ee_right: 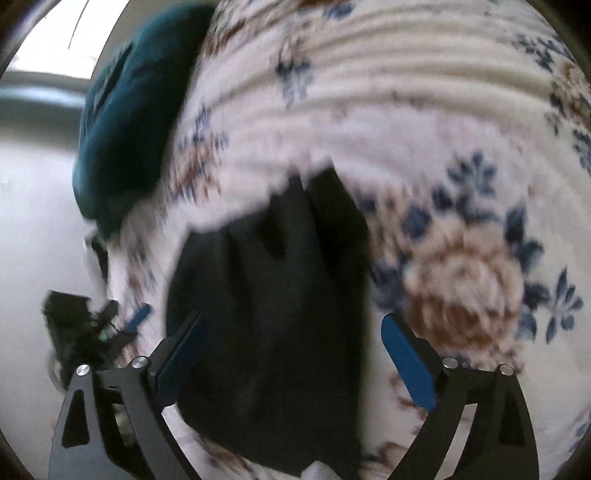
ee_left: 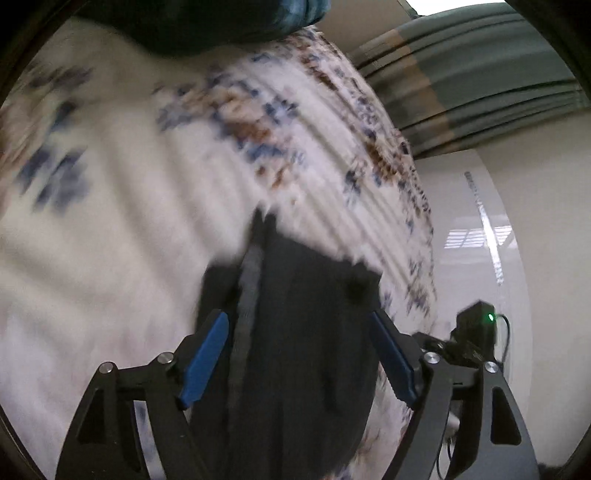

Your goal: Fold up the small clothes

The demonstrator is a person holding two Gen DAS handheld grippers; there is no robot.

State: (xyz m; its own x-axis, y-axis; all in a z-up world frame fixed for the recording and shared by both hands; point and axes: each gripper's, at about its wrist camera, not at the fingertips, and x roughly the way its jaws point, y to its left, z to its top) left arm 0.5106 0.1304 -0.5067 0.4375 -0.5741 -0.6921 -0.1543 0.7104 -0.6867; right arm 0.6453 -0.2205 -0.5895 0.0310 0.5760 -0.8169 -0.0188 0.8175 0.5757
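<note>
A small black garment [ee_left: 295, 332] lies bunched on a white blanket with blue and brown flowers [ee_left: 129, 221]. In the left wrist view my left gripper [ee_left: 298, 316] stands open just above it, one blue pad [ee_left: 205, 362] at each side of the cloth and neither pressing on it. The right wrist view shows the same black garment [ee_right: 266, 314] between the wide-open jaws of my right gripper [ee_right: 291, 319], pads apart from the fabric. Each gripper shows at the edge of the other's view: the right gripper [ee_left: 476, 332], the left gripper [ee_right: 85, 332]. Both views are blurred.
A dark teal cloth [ee_right: 122, 129] is heaped at the blanket's far edge, also the teal cloth [ee_left: 221, 22] at the top of the left view. Beyond the blanket's edge lie a glossy white surface [ee_left: 498, 229] and a grey-green curtain [ee_left: 480, 74].
</note>
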